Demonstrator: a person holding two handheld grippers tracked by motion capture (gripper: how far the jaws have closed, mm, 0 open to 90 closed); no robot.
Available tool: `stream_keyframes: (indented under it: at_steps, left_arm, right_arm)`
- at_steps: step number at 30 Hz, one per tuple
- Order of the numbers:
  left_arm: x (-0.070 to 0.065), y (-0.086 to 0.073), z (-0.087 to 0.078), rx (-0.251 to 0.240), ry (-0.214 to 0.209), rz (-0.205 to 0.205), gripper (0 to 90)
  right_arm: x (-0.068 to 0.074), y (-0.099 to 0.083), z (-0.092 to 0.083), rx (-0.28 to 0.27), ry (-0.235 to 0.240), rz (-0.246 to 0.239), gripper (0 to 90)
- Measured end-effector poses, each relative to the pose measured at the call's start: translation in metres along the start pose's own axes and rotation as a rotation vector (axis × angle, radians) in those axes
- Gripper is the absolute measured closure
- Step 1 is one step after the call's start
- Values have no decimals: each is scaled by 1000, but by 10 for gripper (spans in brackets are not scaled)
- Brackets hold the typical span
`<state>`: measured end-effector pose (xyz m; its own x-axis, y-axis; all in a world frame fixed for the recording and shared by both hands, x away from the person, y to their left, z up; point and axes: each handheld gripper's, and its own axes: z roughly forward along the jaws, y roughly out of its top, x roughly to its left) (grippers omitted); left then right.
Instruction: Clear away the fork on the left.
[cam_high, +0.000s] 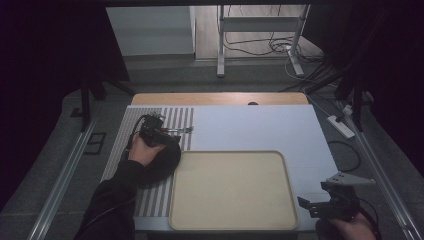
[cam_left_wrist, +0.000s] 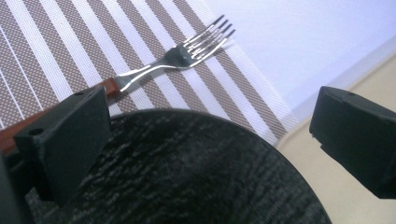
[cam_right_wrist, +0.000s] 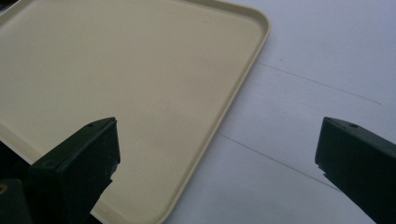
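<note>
A black round plate (cam_high: 166, 161) lies on the striped placemat (cam_high: 150, 200) at the table's left. My left gripper (cam_high: 161, 134) hovers over the plate's far rim, held by a hand, jaws open. In the left gripper view the plate (cam_left_wrist: 196, 177) spreads under the open gripper (cam_left_wrist: 210, 140). A fork (cam_left_wrist: 187, 56) with a reddish-brown handle rests on the placemat just beyond the plate. The fork (cam_high: 180, 130) points right. A beige tray (cam_high: 232, 190) sits at the front centre. My right gripper (cam_high: 315, 198) hangs open beside the tray's near right corner, over its rim (cam_right_wrist: 219, 126), holding nothing.
A white sheet (cam_high: 260, 127) covers most of the table, and a wooden edge (cam_high: 220, 98) runs along the back. A power strip (cam_high: 341, 126) and cables lie on the floor at the right. A metal stand (cam_high: 260, 30) is behind the table.
</note>
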<state>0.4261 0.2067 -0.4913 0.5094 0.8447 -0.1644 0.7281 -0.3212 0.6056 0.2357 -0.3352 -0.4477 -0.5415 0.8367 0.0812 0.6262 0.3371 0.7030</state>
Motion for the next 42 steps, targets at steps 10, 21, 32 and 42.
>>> stream_keyframes:
  at_steps: [10, 21, 32, 42]
  left_arm:
    - [12, 12, 14, 26, 21, -4, 0]
    - [20, 23, 28, 73, 47, 31, 108]
    - [33, 25, 35, 118, 44, 29, 838]
    - [29, 30, 56, 180, 60, 66, 890]
  right_arm:
    - [0, 0, 0, 1, 1, 3, 5]
    - [0, 0, 0, 0, 3, 3, 5]
    - [0, 0, 0, 1, 5, 2, 6]
    - [-1, 0, 0, -4, 9, 2, 5]
